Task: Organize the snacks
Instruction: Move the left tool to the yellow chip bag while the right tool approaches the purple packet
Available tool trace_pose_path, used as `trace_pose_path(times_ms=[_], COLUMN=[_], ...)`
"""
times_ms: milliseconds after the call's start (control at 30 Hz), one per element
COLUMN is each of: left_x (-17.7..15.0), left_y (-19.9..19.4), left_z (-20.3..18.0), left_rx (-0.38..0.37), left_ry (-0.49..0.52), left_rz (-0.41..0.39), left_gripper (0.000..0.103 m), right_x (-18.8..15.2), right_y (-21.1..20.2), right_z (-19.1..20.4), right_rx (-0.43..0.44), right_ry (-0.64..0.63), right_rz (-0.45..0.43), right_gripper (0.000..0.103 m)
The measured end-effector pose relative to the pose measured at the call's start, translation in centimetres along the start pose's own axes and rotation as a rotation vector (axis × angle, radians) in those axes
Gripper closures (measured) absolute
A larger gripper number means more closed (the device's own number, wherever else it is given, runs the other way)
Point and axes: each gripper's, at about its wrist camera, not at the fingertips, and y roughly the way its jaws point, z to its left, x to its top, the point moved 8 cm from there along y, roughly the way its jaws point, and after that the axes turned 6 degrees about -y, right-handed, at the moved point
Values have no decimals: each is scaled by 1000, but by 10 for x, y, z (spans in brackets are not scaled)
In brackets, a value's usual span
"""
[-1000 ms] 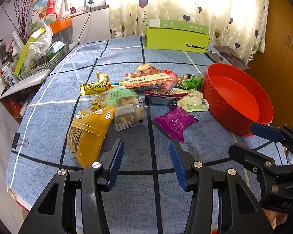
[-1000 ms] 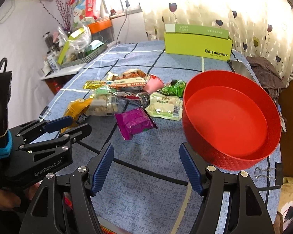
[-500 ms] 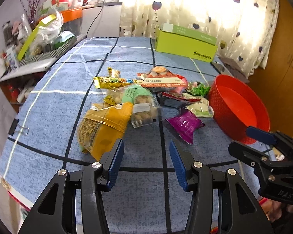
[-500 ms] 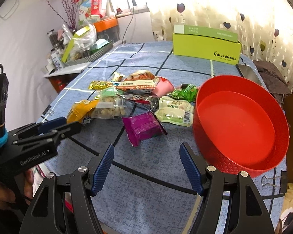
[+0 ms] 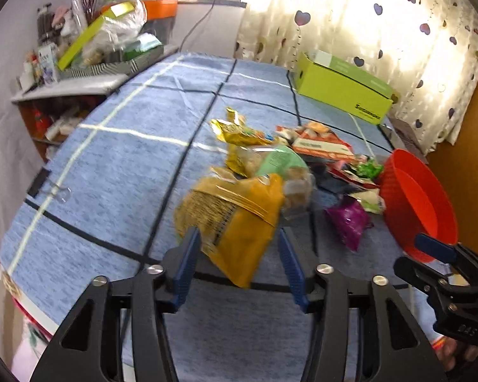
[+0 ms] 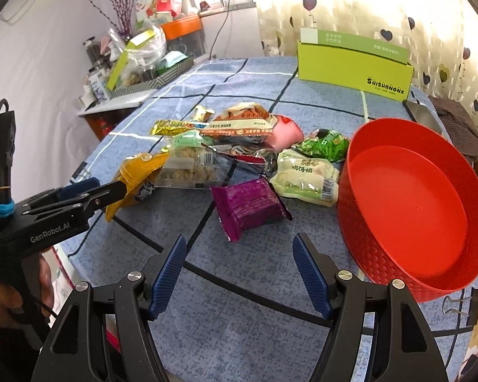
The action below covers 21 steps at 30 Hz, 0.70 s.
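Observation:
A pile of snack packets lies mid-table. A yellow bag [image 5: 235, 219] is nearest my left gripper [image 5: 239, 256], which is open with the bag's near end between its blue fingers. The bag also shows in the right wrist view [image 6: 133, 175], with my left gripper [image 6: 89, 191] at its near end. My right gripper [image 6: 239, 273] is open and empty, just short of a purple packet [image 6: 248, 205]. A clear nut pack [image 6: 188, 167], a white-green packet [image 6: 306, 175] and a green packet [image 6: 326, 145] lie around. An empty red basket [image 6: 414, 213] stands at the right.
A lime-green box [image 6: 353, 62] stands at the table's far edge. A cluttered shelf [image 6: 133, 73] is off the far left. Binder clips [image 6: 455, 302] hold the blue checked cloth [image 6: 264, 334] at the edges. A metal tray [image 6: 423, 116] lies behind the basket.
My left gripper has moved forward and left, so the yellow bag now lies between its fingers. The right gripper has edged closer to the purple packet. Both stay open.

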Motion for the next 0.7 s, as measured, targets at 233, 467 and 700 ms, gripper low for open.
trace_pose_path(times_ms=[233,467,700], left_x=[11,31,48], left_y=[10,16,45], left_z=[6,16,33], left_rx=[-1,-38,45], left_ry=[63,-28,-99], left_rz=[-16,-39,9], left_gripper=[38,38,38], right_x=[8,23,26], right_y=[12,23,39], right_z=[1,1,2], right_rx=[-2,-17,-23], right_ry=[-1,1,5], right_rz=[11,11,38], right_gripper=[34,34,34])
